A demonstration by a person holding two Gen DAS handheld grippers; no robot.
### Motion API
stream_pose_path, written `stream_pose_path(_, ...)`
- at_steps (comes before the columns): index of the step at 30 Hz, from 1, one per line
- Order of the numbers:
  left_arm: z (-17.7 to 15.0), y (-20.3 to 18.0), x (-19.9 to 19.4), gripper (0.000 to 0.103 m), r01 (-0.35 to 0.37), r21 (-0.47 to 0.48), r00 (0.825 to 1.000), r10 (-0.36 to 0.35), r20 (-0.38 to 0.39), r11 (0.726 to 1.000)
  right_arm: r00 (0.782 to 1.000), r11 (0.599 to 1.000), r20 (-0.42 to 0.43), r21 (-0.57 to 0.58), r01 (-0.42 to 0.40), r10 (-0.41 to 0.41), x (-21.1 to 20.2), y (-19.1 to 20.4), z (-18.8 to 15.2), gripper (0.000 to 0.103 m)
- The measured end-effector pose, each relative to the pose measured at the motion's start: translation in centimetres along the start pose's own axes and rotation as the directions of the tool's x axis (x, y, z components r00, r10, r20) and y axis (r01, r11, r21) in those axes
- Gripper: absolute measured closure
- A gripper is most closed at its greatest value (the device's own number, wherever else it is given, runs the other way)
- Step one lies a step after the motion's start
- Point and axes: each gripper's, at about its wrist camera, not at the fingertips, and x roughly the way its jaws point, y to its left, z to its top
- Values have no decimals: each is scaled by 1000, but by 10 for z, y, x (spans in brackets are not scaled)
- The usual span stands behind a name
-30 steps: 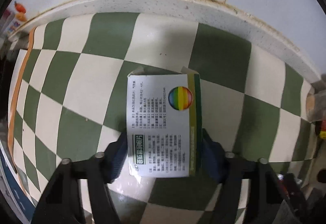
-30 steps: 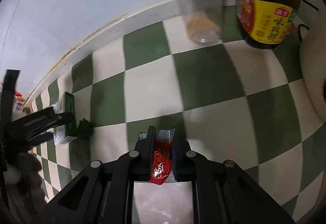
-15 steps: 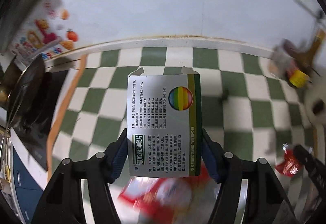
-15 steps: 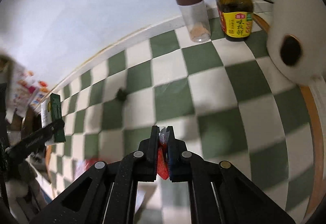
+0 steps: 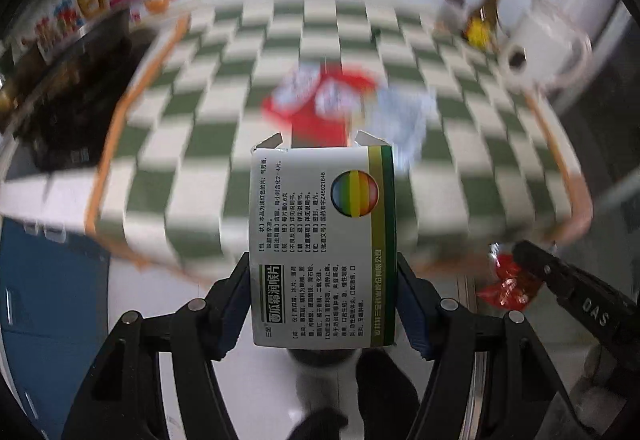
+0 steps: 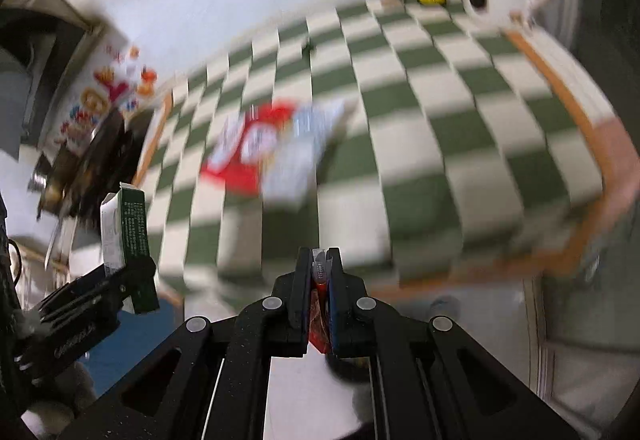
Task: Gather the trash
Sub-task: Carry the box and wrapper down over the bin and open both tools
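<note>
Cloth in green and white checks served as landmark. Off its near edge, the left gripper clamped a white and green medicine box upright between its pads. On the cloth lay blurred red and white wrappers. Further right, also off the near edge, the right gripper pinched a red sachet tight.
</note>
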Motion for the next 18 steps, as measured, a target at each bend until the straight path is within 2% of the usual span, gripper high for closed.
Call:
stream_pose_path(2, -33, 5, 20, 41, -6, 6, 996, 6, -83, 1000, 998, 1000, -70, 31, 4, -1, 17, -11, -39, 96)
stream_pose_path(5, -74, 16, 65, 41, -22, -13, 979, 19, -202, 1000, 988, 998, -151, 60, 20, -10, 49, -29, -78, 96)
stream_pose_path(10, -131, 30, 174, 40, -68, -50, 930, 45, -366, 996, 958, 995, -287, 95, 44, -15, 135, -66, -141, 96)
stream_pose_path(13, -157, 30, 243, 40, -76, -57, 905, 45, -424, 995, 942, 995, -334, 83, 61, -29, 199, -88, -172, 96)
stream_pose_path(18, -196, 24, 347, 40, -81, -33, 876, 56, -479, 996, 917, 994, -395, 78, 82, -45, 303, -123, -213, 96)
